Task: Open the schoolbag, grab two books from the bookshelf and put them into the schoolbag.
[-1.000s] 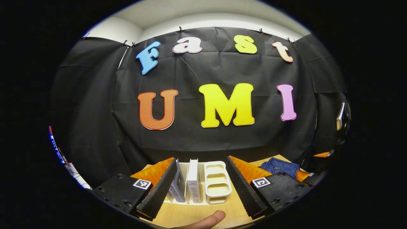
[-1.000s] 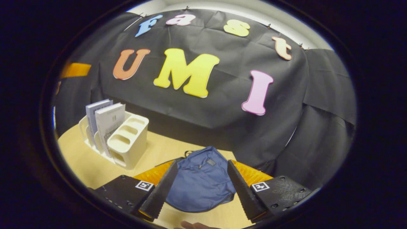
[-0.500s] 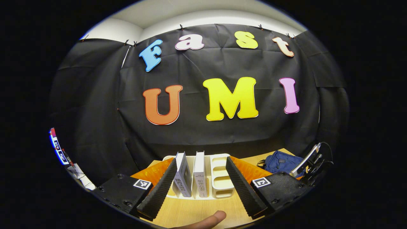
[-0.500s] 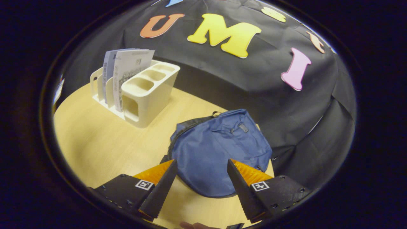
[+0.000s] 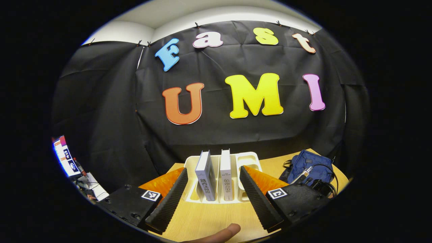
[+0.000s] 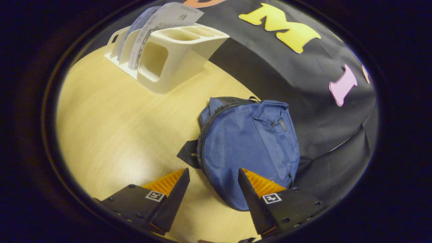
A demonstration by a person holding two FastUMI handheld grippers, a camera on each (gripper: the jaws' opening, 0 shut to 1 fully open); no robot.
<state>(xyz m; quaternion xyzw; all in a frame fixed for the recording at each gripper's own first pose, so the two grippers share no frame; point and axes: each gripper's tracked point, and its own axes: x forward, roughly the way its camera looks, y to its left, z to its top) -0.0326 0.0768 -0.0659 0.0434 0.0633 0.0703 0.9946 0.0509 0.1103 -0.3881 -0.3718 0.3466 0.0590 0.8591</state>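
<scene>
In the left gripper view, the left gripper (image 5: pixel 212 199) is held w/ its jaws spread wide and nothing between them, low over the light wood table (image 5: pixel 209 219), aimed at the cream bookshelf (image 5: pixel 248 158) near the table's far edge, in front of the black cloth wall. 2 books (image 5: pixel 216 175) stand upright side by side in the rack's slots, spines toward the camera: the grey one (image 5: pixel 206 175) on the left, the white one (image 5: pixel 226 175) just beside it on the right; the compartments to the right of them look vacant. A fingertip (image 5: pixel 219 234) of the person shows at the bottom edge. Off to the right of the shelf, well apart from it, sits the blue schoolbag (image 5: pixel 305 165), w/ a bit of the other gripper's hardware and cables in front of it. In the right gripper view, the right gripper (image 6: pixel 212 199) is also spread wide, gripping nothing, tilted down over the near edge of the schoolbag (image 6: pixel 249 148), which lies flat on the table (image 6: pixel 111 128) w/ its zipper looking closed; can't tell if the fingers touch the fabric. The bookshelf (image 6: pixel 175 57) stands up-left of the bag, apart from it, both books (image 6: pixel 162 23) in the slots at its far end.
</scene>
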